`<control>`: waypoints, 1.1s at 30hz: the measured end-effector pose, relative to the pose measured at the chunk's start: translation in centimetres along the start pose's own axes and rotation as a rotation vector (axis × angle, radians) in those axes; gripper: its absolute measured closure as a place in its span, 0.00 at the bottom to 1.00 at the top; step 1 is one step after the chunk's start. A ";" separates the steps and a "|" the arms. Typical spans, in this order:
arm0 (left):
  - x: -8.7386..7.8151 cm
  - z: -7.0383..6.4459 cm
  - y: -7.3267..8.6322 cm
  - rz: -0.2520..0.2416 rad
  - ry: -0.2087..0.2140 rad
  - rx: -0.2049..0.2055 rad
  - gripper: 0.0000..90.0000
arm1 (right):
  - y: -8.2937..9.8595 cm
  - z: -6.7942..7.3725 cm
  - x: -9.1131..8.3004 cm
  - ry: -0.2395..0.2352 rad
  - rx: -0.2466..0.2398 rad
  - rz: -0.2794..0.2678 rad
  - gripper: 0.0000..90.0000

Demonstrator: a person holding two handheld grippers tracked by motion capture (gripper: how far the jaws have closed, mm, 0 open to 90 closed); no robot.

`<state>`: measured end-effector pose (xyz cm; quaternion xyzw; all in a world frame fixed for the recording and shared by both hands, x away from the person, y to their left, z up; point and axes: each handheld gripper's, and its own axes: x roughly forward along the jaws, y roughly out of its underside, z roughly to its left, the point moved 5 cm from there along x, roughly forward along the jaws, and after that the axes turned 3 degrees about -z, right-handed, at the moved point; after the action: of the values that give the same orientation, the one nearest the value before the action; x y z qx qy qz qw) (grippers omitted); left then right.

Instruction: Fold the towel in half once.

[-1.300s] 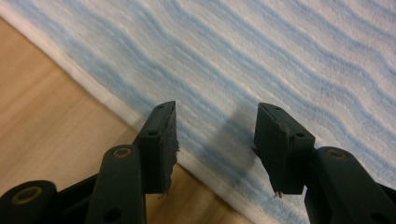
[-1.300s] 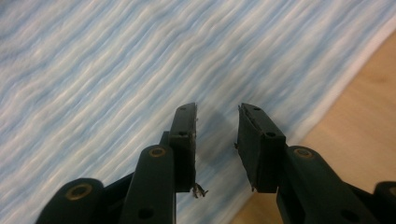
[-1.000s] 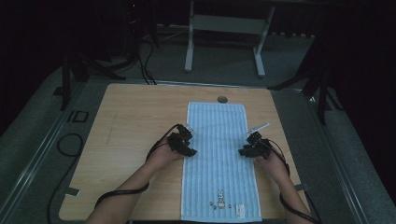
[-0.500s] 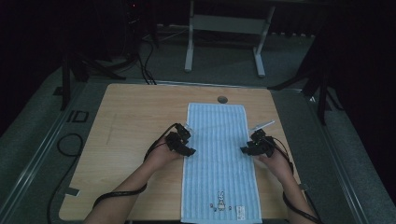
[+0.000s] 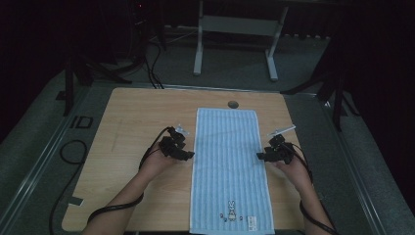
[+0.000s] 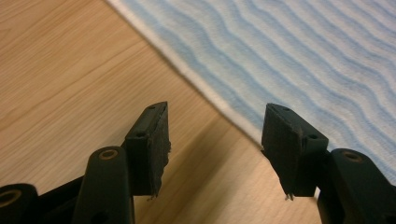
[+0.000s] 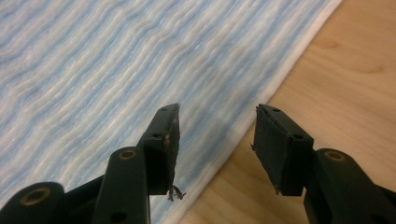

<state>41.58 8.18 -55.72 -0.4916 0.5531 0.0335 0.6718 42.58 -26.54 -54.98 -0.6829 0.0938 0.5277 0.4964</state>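
A long blue-and-white striped towel (image 5: 228, 166) lies flat down the middle of the wooden table (image 5: 122, 147), with a small rabbit print near its front end. My left gripper (image 5: 188, 155) sits at the towel's left edge, about halfway along, open. In the left gripper view the towel's white hem (image 6: 219, 105) runs between the two spread jaws of my left gripper (image 6: 215, 126). My right gripper (image 5: 260, 156) is at the towel's right edge, open too. In the right gripper view the towel's hem (image 7: 233, 135) passes between the jaws of my right gripper (image 7: 217, 126), low over the cloth.
A round cable hole (image 5: 233, 104) sits in the table just beyond the towel's far end. A black cable (image 5: 68, 161) loops off the table's left side. A white metal frame (image 5: 235, 29) stands on the floor behind the table.
Both grippers have slid a little toward me along the towel's edges and dropped lower onto them. The towel has not moved.
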 end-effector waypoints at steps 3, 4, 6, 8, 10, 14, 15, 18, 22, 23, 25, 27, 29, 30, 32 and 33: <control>0.0 0.3 -0.4 -0.002 -0.012 -0.005 0.46 | -0.6 -0.5 0.0 0.010 0.000 0.003 0.56; 0.2 0.6 -0.9 -0.005 -0.021 -0.003 0.46 | -0.9 -0.7 0.0 0.018 0.004 0.010 0.56; 0.5 1.0 -1.6 -0.007 -0.027 -0.014 0.46 | -1.8 -1.8 0.3 0.026 0.020 0.017 0.57; 1.0 1.4 -2.3 -0.018 -0.037 -0.023 0.46 | -2.5 -2.8 0.7 0.034 0.038 0.027 0.58; 1.7 1.9 -3.0 -0.010 -0.049 -0.030 0.46 | -3.3 -3.7 1.1 0.043 0.063 0.031 0.59; 3.0 3.0 -3.8 -0.022 -0.061 -0.073 0.46 | -4.8 -5.4 2.5 0.050 0.119 0.044 0.59; 3.6 3.3 -3.9 -0.011 -0.064 -0.079 0.46 | -5.0 -5.6 2.8 0.051 0.126 0.050 0.59; 4.7 3.9 -4.1 0.025 -0.076 -0.082 0.46 | -5.5 -6.2 4.1 0.061 0.135 0.086 0.59; 5.8 4.5 -4.8 0.034 -0.078 -0.109 0.46 | -5.7 -6.6 5.0 0.071 0.143 0.106 0.59; 6.2 4.7 -5.1 0.039 -0.082 -0.112 0.46 | -5.7 -6.7 5.2 0.070 0.144 0.109 0.59; 6.9 4.9 -5.8 0.040 -0.091 -0.117 0.45 | -5.9 -6.9 5.6 0.087 0.141 0.116 0.60; 7.1 5.0 -6.1 0.035 -0.090 -0.123 0.45 | -5.9 -6.9 5.9 0.092 0.141 0.128 0.60; 7.7 4.8 -6.6 0.017 -0.115 -0.109 0.44 | -6.1 -6.9 6.4 0.105 0.122 0.150 0.65; 7.7 4.8 -6.6 0.017 -0.115 -0.109 0.45 | -6.2 -6.7 6.5 0.107 0.114 0.156 0.66; 8.1 4.3 -6.8 0.004 -0.148 -0.070 0.48 | -6.4 -6.2 6.6 0.117 0.085 0.160 0.73; 8.1 4.1 -6.9 0.000 -0.144 -0.068 0.53 | -6.5 -6.1 6.7 0.115 0.083 0.161 0.77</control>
<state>51.67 3.45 -58.14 -0.5106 0.5019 0.0873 0.6926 53.44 -25.46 -56.96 -0.6812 0.1983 0.5217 0.4738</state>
